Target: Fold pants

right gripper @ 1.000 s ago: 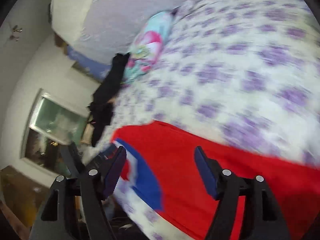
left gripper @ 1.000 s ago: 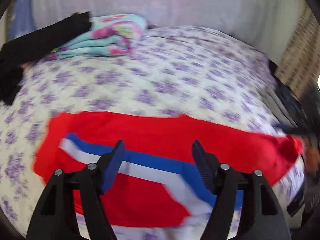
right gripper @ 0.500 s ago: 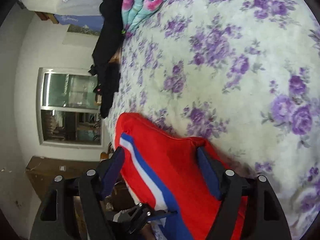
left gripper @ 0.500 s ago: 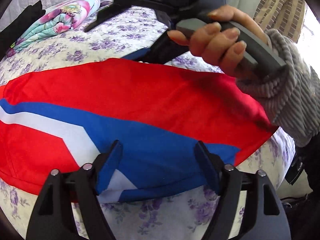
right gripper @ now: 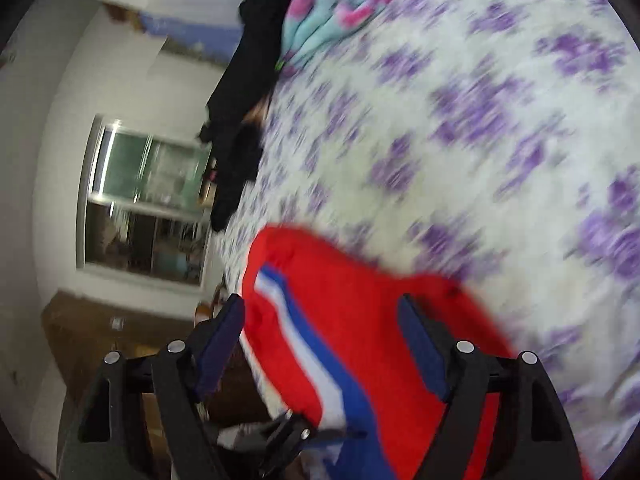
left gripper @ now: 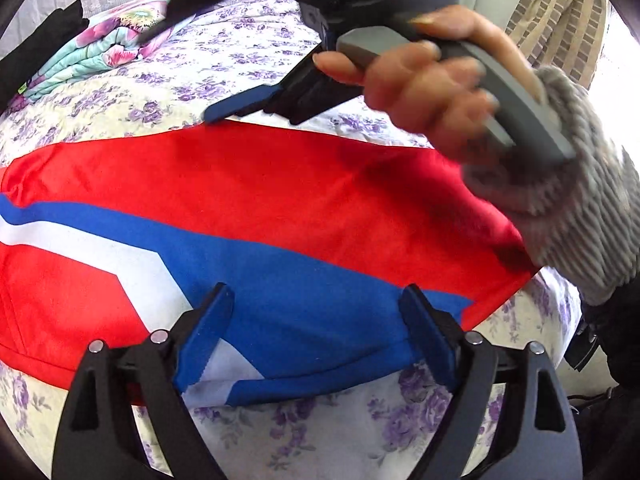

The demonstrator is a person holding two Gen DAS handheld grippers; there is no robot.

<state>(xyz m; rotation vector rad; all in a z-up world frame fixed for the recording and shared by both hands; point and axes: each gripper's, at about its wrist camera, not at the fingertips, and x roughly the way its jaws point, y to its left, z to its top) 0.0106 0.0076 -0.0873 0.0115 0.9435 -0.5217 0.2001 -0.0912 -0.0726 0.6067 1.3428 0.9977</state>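
Red pants [left gripper: 280, 184] with a blue and white stripe lie flat on the floral bed [left gripper: 280, 440]. The left tool [left gripper: 316, 340] and right tool [right gripper: 320, 344], jaws just widened and empty, should each pinch one hem corner squarely

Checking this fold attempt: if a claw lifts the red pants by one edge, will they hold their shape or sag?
The red pants will likely sag: they lie flat and thin on the bedsheet, with soft creases. The smooth fabric may slip. Probably light.
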